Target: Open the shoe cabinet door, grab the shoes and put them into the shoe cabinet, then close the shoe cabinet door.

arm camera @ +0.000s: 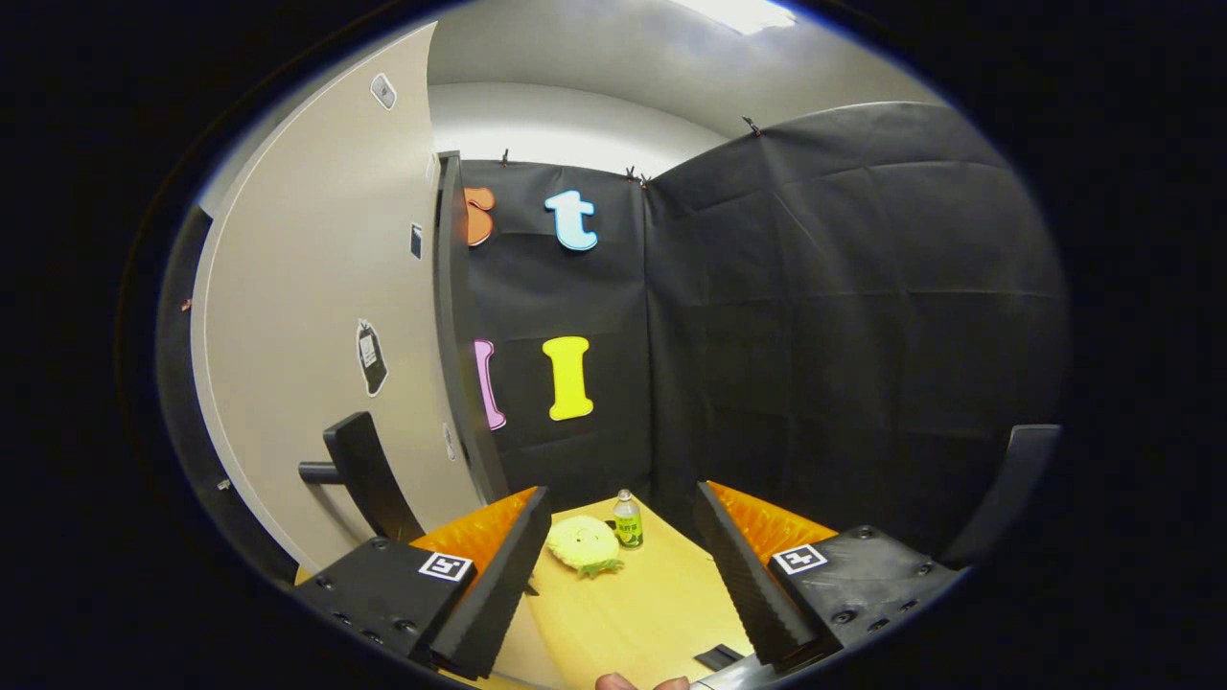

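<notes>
A tall beige cabinet door [316, 316] stands to the left of my fingers, with its dark edge [451, 335] turned toward me. A black handle [357, 471] sticks out low on the door, just beyond and left of my left finger. My gripper [623, 494] is open, its fingers spread wide with nothing between them. It hovers above a light wooden table [642, 613].
On the table ahead of the fingers lie a yellow plush toy [583, 544] and a small bottle [628, 520] behind it. A small black piece [717, 656] lies near my right finger. A person's fingertip [623, 682] shows at the table's near side. Black cloth walls close the back and right.
</notes>
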`<state>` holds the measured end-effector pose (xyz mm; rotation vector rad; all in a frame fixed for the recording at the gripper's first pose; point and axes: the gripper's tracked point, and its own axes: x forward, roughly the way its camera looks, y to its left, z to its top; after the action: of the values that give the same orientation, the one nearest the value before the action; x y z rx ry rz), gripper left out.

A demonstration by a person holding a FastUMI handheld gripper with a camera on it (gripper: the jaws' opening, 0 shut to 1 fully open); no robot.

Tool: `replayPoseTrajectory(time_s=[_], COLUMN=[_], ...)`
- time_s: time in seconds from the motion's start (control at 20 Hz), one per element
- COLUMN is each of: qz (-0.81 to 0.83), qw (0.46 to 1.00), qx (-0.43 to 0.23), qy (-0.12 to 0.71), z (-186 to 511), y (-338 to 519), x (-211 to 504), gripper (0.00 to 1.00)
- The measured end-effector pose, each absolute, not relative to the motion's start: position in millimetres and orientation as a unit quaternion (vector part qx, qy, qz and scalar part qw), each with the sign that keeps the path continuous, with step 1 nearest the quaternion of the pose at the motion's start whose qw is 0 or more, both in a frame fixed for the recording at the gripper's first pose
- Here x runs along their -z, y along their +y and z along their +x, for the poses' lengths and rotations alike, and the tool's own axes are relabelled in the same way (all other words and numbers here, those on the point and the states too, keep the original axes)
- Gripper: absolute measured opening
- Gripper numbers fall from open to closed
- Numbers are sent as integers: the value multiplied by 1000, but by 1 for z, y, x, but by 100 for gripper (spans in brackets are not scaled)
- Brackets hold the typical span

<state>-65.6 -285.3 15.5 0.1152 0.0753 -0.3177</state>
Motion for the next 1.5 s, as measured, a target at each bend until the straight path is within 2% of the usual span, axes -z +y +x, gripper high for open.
replayPoseTrajectory(time_s=[0.4, 0.65, 0.8, 1.5], qz=[59, 51, 53, 65], qw=[992, 996, 996, 995], qx=[99, 10, -20, -26], qy=[43, 74, 72, 72], z=[-58, -29, -25, -6], y=[-178, -83, -46, -14], x=[-13, 0, -1, 4], gripper=[97, 98, 98, 98])
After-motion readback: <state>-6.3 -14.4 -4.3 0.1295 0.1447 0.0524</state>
